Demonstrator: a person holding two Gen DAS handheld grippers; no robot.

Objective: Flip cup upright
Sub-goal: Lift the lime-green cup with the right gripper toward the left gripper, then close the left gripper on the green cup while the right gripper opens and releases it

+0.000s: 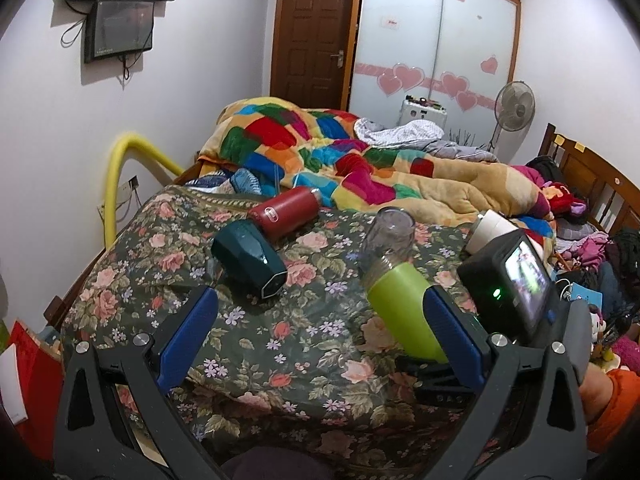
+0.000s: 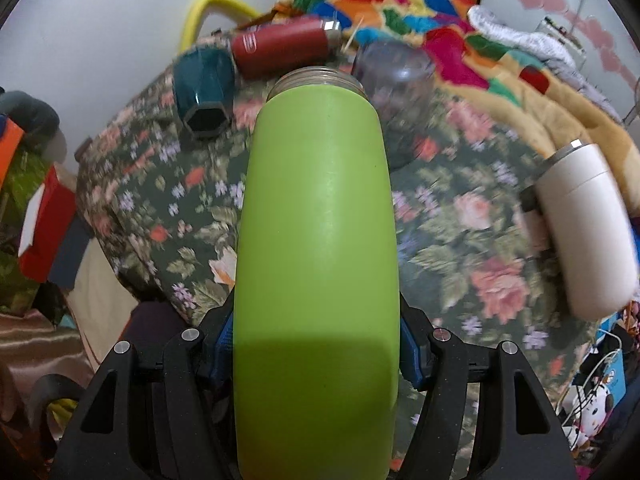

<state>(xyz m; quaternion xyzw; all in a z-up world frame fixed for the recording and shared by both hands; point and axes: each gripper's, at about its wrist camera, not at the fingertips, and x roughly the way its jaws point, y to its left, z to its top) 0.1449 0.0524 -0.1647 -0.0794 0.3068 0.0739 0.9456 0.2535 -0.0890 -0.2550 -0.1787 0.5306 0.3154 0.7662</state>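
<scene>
Green cup (image 2: 316,240) sat clamped in the right claw (image 2: 316,344), tilted above the floral bedspread (image 2: 460,248).

Blue pads pressed both sides of its lower body, its threaded mouth pointing away toward the clear cup (image 2: 394,80). The left claw (image 1: 320,336) was spread wide and held nothing. Farther off on the bed lay a teal cup (image 1: 248,258), a red bottle (image 1: 286,210), a white cup (image 2: 584,224) and a patchwork quilt (image 1: 352,156).

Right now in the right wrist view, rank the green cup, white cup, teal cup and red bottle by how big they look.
1. green cup, nearest the camera
2. white cup
3. teal cup and red bottle, too alike to rank
</scene>
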